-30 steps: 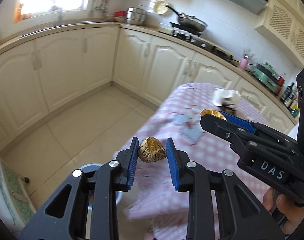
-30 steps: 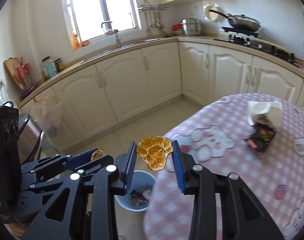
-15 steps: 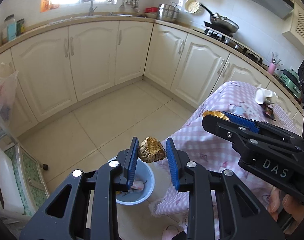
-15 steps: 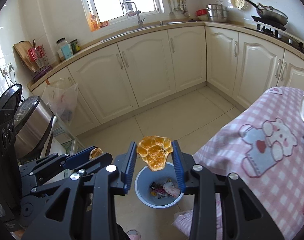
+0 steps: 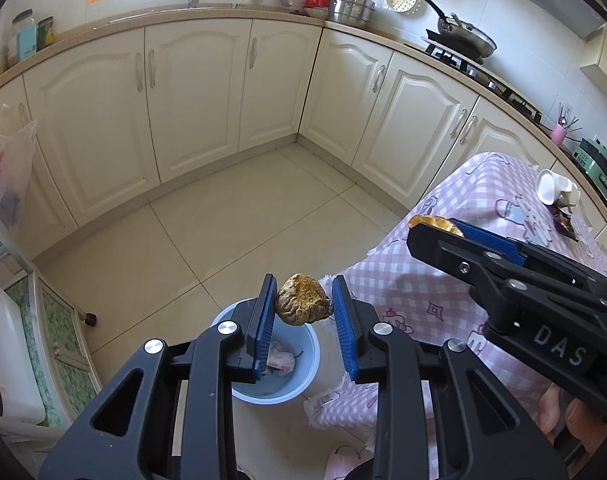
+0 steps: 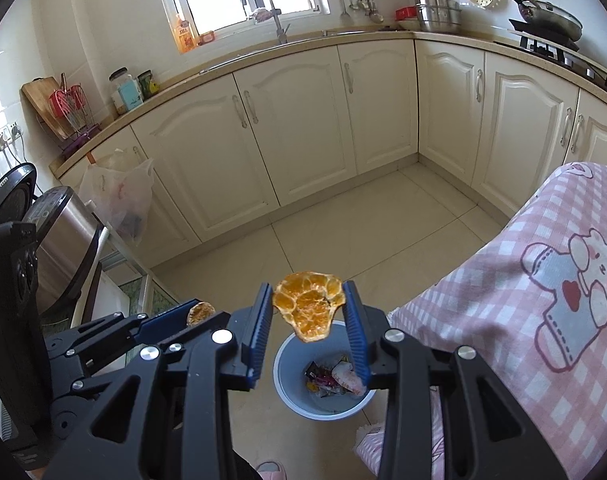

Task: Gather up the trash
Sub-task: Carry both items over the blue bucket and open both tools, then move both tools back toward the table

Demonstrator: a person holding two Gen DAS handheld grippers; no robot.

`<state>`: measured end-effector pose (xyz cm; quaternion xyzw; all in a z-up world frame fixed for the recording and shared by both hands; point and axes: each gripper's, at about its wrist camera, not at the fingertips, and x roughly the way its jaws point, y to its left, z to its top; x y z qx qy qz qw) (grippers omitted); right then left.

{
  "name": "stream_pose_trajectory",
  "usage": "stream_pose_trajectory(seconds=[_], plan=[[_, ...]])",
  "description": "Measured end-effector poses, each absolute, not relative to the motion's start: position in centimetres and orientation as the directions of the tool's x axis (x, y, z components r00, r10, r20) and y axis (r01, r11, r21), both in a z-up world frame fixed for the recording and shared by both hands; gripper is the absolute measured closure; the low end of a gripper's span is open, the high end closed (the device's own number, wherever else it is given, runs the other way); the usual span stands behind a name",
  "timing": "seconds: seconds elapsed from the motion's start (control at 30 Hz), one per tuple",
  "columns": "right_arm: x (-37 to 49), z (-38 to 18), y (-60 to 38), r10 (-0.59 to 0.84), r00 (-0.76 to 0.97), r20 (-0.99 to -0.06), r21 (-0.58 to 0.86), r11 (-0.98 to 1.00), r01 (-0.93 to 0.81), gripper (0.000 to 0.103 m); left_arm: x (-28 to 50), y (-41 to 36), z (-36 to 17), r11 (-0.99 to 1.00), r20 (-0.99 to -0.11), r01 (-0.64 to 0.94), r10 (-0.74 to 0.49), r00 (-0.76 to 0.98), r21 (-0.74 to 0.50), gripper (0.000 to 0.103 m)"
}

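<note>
At the bottom of the left wrist view the left tongs point(image 5: 302, 312) stood narrow, clamped on a shrivelled, dried-out orange peel lump point(image 5: 302, 300). The right tongs point(image 6: 307, 316) likewise gripped a flat piece of orange peel point(image 6: 308, 305), inner side facing the camera, its long axis hanging downward. Just beyond and below both pairs of tongs, lower centre of each frame, the light blue trash bin point(image 6: 287, 384) sat on the tiled floor point(image 5: 223, 216), wrappers already inside. I judged both pieces hung almost directly over its mouth, neither hand clearly nearer. To the right, the pink checked tabletop point(image 5: 479, 200) carried a tipped white cup point(image 5: 553, 188).
</note>
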<state>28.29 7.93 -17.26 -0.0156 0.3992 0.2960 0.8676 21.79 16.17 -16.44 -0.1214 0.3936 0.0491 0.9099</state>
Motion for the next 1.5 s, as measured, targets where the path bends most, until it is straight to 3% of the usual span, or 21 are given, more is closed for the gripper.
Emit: stream_pose_trajectory(seconds=[0.37, 0.5, 0.73, 1.5], plan=[[29.1, -18.3, 8.6, 0.492, 0.518, -0.700, 0.214, 0.836, -0.505, 0.068, 23.7, 16.6, -17.4, 0.962, -0.749, -0.212, 0.011, 0.662, -0.173, 0.075], [29.2, -18.5, 8.7, 0.487, 0.521, -0.701, 0.212, 0.840, -0.499, 0.068, 24.1, 16.9, -17.4, 0.958, -0.750, -0.224, 0.013, 0.662, -0.181, 0.061], [29.3, -18.5, 9.2, 0.482, 0.519, -0.706, 0.208, 0.841, -0.500, 0.068, 23.7, 17.3, -17.5, 0.955, -0.751, -0.238, 0.024, 0.660, -0.178, 0.053], [30.7, -19.6, 11.8, 0.492, 0.506, -0.709, 0.218, 0.835, -0.506, 0.063, 22.1, 19.7, -17.7, 0.941, -0.761, -0.302, 0.084, 0.644, -0.152, 0.050]])
